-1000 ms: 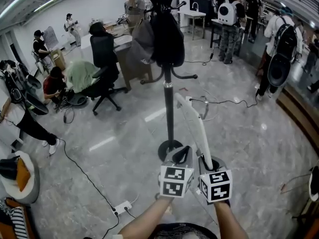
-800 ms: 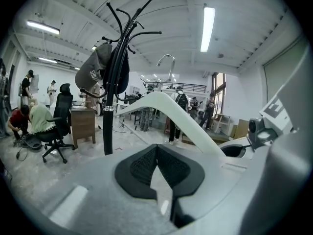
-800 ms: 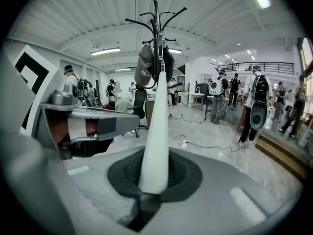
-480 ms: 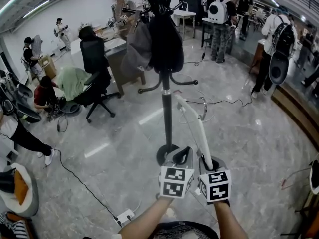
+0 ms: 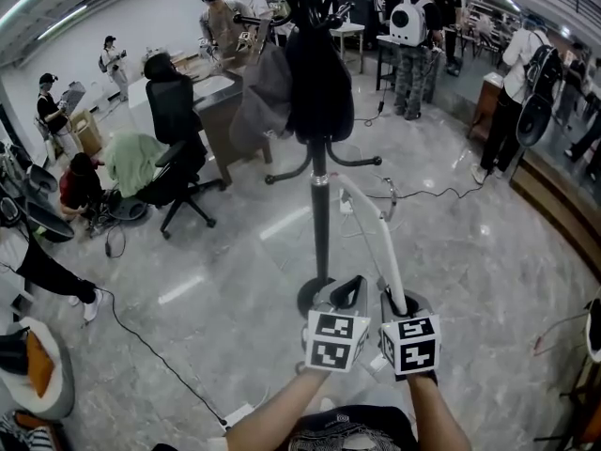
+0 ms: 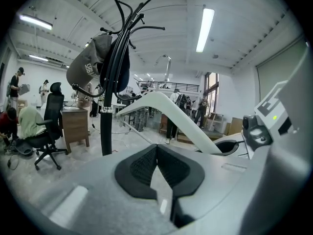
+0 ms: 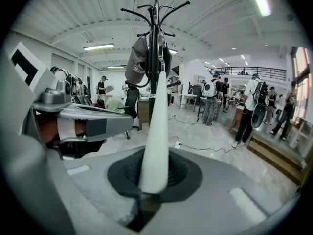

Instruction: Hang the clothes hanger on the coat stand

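A black coat stand (image 5: 320,224) rises straight ahead on a round base, with dark garments (image 5: 317,73) and a grey cap (image 6: 90,65) hung near its top hooks. My right gripper (image 5: 402,306) is shut on one end of a white clothes hanger (image 5: 380,242), whose arm reaches up and forward beside the pole. In the right gripper view the hanger (image 7: 156,131) lines up with the coat stand (image 7: 154,58). My left gripper (image 5: 349,294) stays close beside the right one. Its pads meet with nothing between them (image 6: 156,148), and the hanger (image 6: 171,111) passes to its right.
A black office chair (image 5: 178,130) and a wooden desk (image 5: 225,111) stand to the left behind the stand. Cables (image 5: 141,336) and a power strip (image 5: 235,413) lie on the marble floor. Several people stand or sit around the room's edges.
Both grippers and the hanger have moved a little forward toward the coat stand, which now looks slightly nearer. The grip on the hanger is unchanged.
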Tool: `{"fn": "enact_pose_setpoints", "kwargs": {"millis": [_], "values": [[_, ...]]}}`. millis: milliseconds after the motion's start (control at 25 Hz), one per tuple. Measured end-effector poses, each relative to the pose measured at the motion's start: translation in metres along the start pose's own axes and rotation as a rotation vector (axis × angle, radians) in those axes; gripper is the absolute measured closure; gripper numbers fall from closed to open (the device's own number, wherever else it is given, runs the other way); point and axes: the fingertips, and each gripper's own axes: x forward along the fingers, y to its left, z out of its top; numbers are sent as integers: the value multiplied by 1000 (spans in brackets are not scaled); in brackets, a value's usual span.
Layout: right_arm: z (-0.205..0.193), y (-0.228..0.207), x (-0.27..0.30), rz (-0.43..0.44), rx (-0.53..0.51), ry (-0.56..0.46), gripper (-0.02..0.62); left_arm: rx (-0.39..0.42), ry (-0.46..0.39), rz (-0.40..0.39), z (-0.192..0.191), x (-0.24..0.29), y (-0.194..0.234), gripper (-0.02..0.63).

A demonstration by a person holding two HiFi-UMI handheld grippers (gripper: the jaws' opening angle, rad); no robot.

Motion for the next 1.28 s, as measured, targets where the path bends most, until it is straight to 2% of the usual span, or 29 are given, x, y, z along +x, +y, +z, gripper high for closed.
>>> {"fn": "enact_pose_setpoints", "kwargs": {"millis": [520, 920, 1280], "values": [[13, -8, 49, 16, -43, 13, 558, -18, -4, 34, 4, 33, 31, 601], [28, -14, 89, 53, -38, 29, 557, -42, 6, 73, 10, 60, 59, 601], [36, -21, 123, 65, -56, 45, 557, -32, 13, 111, 13, 80, 82, 601]]}}
